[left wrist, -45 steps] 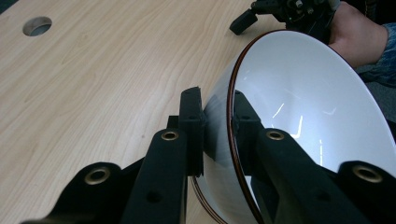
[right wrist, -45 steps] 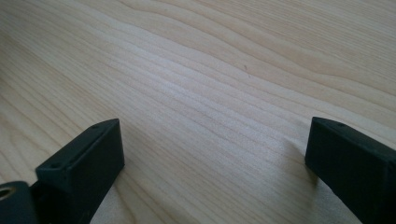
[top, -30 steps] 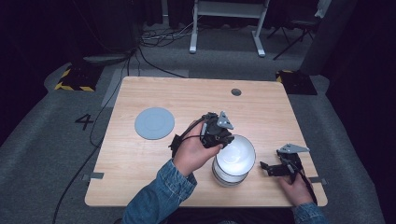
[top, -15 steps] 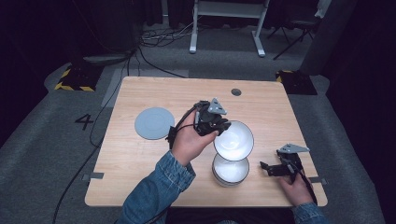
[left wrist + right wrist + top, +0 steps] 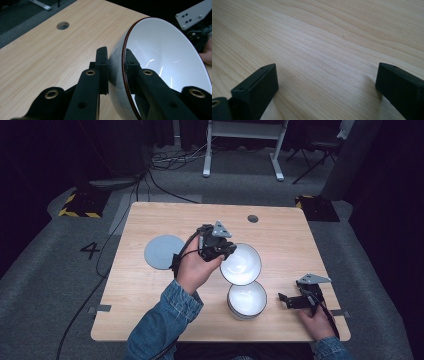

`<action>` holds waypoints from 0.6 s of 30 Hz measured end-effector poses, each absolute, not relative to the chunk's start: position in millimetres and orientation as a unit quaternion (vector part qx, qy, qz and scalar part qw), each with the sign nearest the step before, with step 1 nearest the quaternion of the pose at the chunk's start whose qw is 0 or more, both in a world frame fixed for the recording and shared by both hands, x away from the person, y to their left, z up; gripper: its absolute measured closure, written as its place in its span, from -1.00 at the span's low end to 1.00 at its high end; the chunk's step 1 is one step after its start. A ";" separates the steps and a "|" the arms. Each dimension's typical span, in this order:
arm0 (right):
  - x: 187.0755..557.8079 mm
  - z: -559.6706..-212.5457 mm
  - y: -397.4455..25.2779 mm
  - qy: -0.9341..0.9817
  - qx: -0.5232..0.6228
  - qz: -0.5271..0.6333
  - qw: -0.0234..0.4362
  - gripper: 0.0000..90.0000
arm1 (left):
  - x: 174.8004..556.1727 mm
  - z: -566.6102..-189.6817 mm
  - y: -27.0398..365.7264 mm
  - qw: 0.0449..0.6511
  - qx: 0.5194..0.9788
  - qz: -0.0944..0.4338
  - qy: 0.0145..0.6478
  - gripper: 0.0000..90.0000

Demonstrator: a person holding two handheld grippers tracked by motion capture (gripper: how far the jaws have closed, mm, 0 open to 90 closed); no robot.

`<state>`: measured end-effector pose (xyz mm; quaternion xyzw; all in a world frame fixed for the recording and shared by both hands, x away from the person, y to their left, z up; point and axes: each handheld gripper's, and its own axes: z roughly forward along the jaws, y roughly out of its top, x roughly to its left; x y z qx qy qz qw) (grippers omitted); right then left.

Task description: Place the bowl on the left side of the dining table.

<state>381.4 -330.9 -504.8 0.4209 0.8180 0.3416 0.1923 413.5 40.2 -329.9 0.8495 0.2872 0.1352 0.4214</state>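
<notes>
While our left gripper (image 5: 227,251) pinches bowl (image 5: 241,264) wall at rim, tilted above table (image 5: 150,320) centre, we judge it glazed, rigid, slippery, breakable; right gripper (image 5: 287,301) gapes empty near front-right corner.

White bowl (image 5: 241,264) — dark-brown rim; grey plate (image 5: 164,251)

A lab or studio recording space: a bare wooden table (image 5: 150,320) stands on grey carpet (image 5: 45,285) marked with a taped 4 (image 5: 90,250), hazard-striped tape (image 5: 77,213), trailing cables (image 5: 165,162) and dark curtained surroundings with a stand (image 5: 242,145) behind.
</notes>
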 end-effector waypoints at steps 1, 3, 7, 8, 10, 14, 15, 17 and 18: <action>381.4 -504.9 -331.0 0.818 0.421 0.341 0.193 -0.90 | 413.4 -330.3 44.3 0.418 0.848 0.143 0.293 0.74; 381.4 -504.9 -330.8 0.818 0.421 0.343 0.192 -0.90 | 413.5 -331.7 52.6 0.416 0.844 0.147 0.305 0.74; 381.4 -504.9 -331.0 0.818 0.420 0.342 0.193 -0.90 | 416.0 -333.7 69.5 0.412 0.835 0.157 0.331 0.74; 381.2 -504.8 -330.4 0.817 0.422 0.344 0.190 -0.90 | 416.7 -333.9 73.6 0.412 0.831 0.165 0.336 0.74; 381.3 -504.9 -330.7 0.817 0.421 0.343 0.191 -0.90 | 417.3 -333.9 81.8 0.411 0.826 0.172 0.347 0.74; 381.4 -504.9 -330.7 0.817 0.421 0.343 0.191 -0.90 | 415.5 -333.2 98.2 0.412 0.815 0.180 0.366 0.74; 381.6 -504.9 -331.1 0.818 0.420 0.341 0.193 -0.90 | 414.4 -332.8 102.3 0.410 0.812 0.183 0.372 0.74; 381.4 -504.9 -330.7 0.817 0.421 0.343 0.191 -0.90 | 412.8 -332.8 110.3 0.406 0.811 0.184 0.379 0.74; 381.5 -504.9 -330.6 0.817 0.421 0.343 0.191 -0.90 | 412.0 -333.8 113.7 0.409 0.807 0.186 0.385 0.74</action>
